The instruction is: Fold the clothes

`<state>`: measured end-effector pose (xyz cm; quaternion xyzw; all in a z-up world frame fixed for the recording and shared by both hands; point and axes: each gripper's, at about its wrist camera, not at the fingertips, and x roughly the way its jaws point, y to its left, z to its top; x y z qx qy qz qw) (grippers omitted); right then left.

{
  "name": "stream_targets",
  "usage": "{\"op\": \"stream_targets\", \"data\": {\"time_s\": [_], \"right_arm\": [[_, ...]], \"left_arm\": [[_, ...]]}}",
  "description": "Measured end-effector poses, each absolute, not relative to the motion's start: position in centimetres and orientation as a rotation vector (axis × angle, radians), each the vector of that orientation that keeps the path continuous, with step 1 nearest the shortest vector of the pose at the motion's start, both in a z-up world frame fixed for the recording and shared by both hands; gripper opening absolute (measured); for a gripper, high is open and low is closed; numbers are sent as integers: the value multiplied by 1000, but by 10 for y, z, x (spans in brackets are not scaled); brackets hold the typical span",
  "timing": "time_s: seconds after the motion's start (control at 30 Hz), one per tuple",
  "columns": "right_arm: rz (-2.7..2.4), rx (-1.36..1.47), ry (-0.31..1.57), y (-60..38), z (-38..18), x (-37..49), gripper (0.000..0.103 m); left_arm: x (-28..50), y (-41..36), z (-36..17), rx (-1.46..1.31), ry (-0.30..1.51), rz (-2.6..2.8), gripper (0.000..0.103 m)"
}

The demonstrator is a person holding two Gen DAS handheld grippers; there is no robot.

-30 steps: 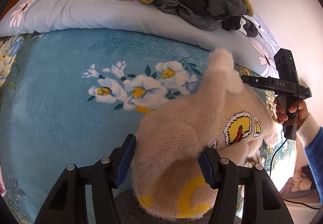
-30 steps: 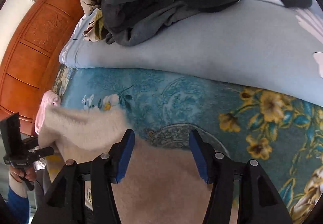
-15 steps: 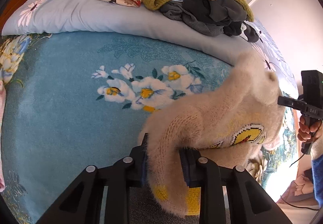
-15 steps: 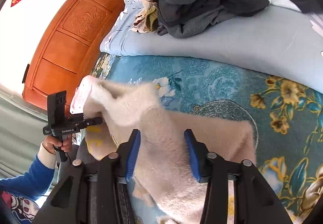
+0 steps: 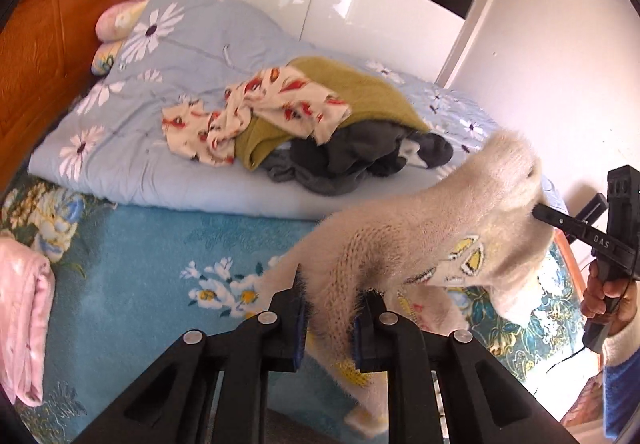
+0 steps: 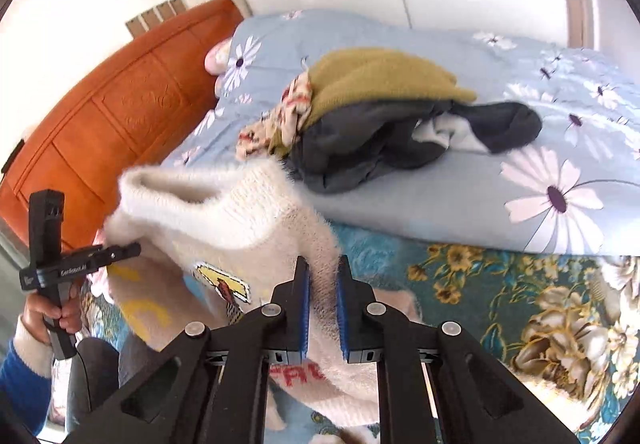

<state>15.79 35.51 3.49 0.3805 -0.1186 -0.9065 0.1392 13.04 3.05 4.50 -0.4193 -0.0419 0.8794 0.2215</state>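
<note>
While the left wrist view shows the left gripper (image 5: 330,308) pinching the fluffy cream sweater (image 5: 420,244), lifted toward three o'clock above the blue blanket (image 5: 132,284), no fold exists; from the right wrist, the right gripper (image 6: 322,296) clamps it too; the unfolded clothes pile (image 6: 384,124) waits at twelve o'clock.

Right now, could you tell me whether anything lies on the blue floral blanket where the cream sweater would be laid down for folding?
Nothing visible does. The cream sweater hangs between the left gripper and right gripper; the blue floral blanket below looks bare. The clothes pile sits farther back on the quilt.
</note>
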Motion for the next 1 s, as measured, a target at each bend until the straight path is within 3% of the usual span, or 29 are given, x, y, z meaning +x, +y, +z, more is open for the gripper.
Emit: {"op": "stream_targets", "data": {"time_s": [0.33,0.53,0.67,0.8,1.0], "right_arm": [[-2860,732,-270,394,151,258,10],[-2891,614,-193,401,194,318,9],[-2896,498,-114,404,238,333,8],[-2889,625,-48,401,225,289,8],[-2775,1204,-175,412,66,176,8]], "left_arm": [[231,71,137,-830,9,2368,18],[260,66,182,-819,-123,2215,17],[239,66,202,-846,-172,2140,17],[183,86,146,-1041,-136,2212,17],[126,101,-2,-1424,-218,2194,17]]}}
